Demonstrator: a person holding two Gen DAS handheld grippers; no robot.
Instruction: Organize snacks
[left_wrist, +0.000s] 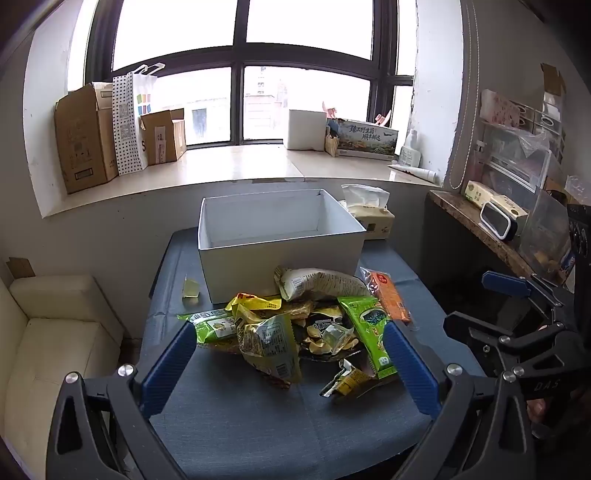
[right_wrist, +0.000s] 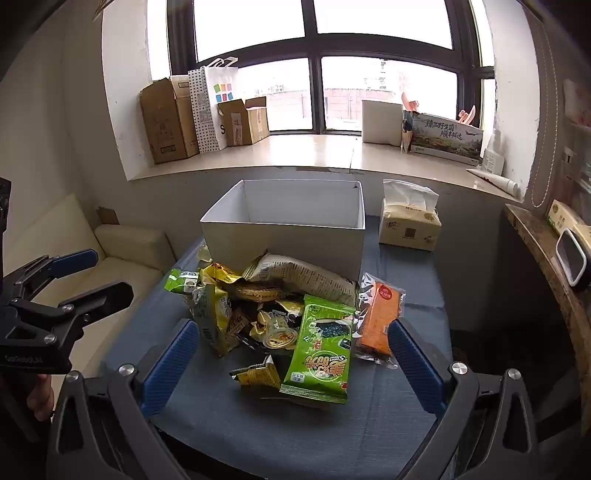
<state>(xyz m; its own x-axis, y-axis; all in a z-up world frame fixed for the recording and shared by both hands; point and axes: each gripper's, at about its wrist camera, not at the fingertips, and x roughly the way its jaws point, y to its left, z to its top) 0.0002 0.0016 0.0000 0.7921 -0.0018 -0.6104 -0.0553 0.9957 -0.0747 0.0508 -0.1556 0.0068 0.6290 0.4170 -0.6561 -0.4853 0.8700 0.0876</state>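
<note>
Left wrist view: we are holding the left hand-held gripper (left_wrist: 291, 350) released, its blue fingers (left_wrist: 168, 363) spread on either side of the snack pile (left_wrist: 295, 325), touching nothing. In the right wrist view we are keeping the right hand-held gripper (right_wrist: 291, 354) released too, just short of the green seaweed packet (right_wrist: 321, 354). We are judging these packets light, soft, crinkly and slippery, with brittle contents, so we are favouring a gentle pinch on a sealed edge. The pile is lying on the blue worktop (right_wrist: 258, 424), touching the front wall of the open white box (right_wrist: 284, 240). We are seeing open room near us; the tissue pack (right_wrist: 410, 225) is crowding the box's right side, and the worktop's edges are close beside the pile.
</note>
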